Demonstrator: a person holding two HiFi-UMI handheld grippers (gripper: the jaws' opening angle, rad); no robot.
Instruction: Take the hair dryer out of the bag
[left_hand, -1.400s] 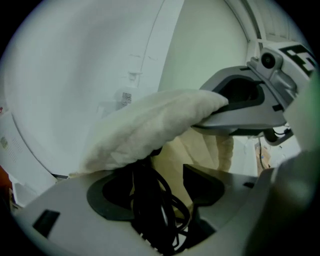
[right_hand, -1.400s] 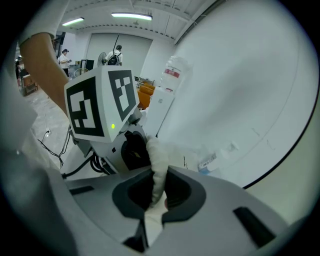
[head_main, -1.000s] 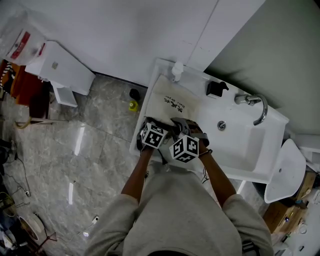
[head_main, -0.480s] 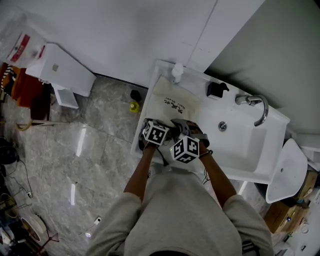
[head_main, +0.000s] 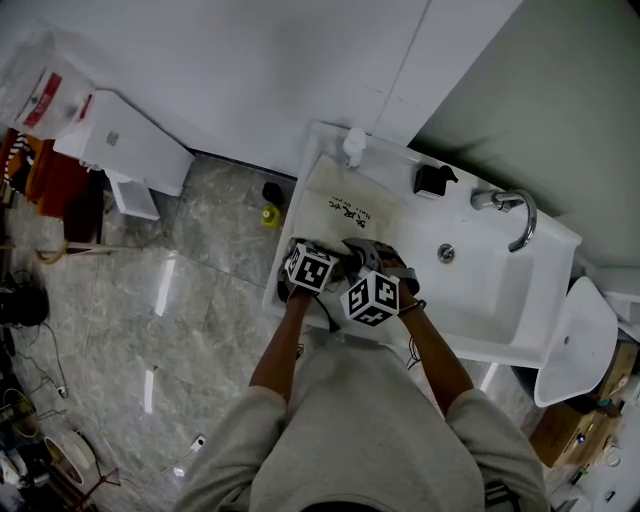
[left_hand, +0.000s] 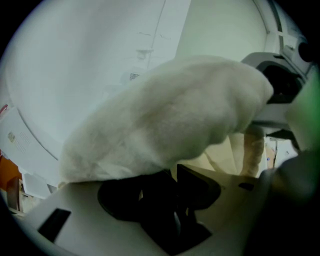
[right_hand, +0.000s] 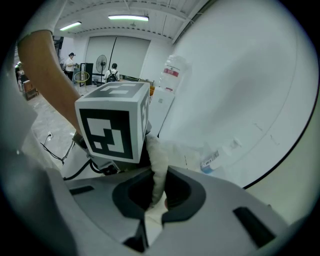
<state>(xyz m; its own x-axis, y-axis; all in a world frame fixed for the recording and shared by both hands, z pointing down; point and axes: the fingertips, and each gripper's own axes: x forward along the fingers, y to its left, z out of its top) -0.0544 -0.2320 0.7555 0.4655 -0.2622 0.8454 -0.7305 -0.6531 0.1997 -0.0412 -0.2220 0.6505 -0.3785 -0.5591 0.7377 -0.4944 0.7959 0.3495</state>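
Observation:
A cream fabric bag (head_main: 345, 205) lies on the white counter (head_main: 300, 215) left of the basin. Nothing of the hair dryer shows; the bag's cloth covers whatever is inside. Both grippers work at the bag's near end. My right gripper (right_hand: 156, 192) is shut on a fold of the bag's edge (right_hand: 159, 160), which stands up between its pads. My left gripper (left_hand: 172, 185) sits just beside it, its marker cube (right_hand: 117, 122) close by. Its jaws are closing under the bulging bag cloth (left_hand: 170, 115), which hangs over their tips. In the head view the left gripper (head_main: 328, 250) and right gripper (head_main: 372, 256) nearly touch.
A basin (head_main: 470, 275) with a chrome tap (head_main: 510, 205) fills the counter's right part. At the counter's back stand a white bottle (head_main: 353, 143) and a black object (head_main: 432, 178). The wall runs close behind. The grey tiled floor (head_main: 190, 300) lies to the left.
The left gripper has edged slightly toward the bag's end. The right gripper has kept still with the fabric in it.

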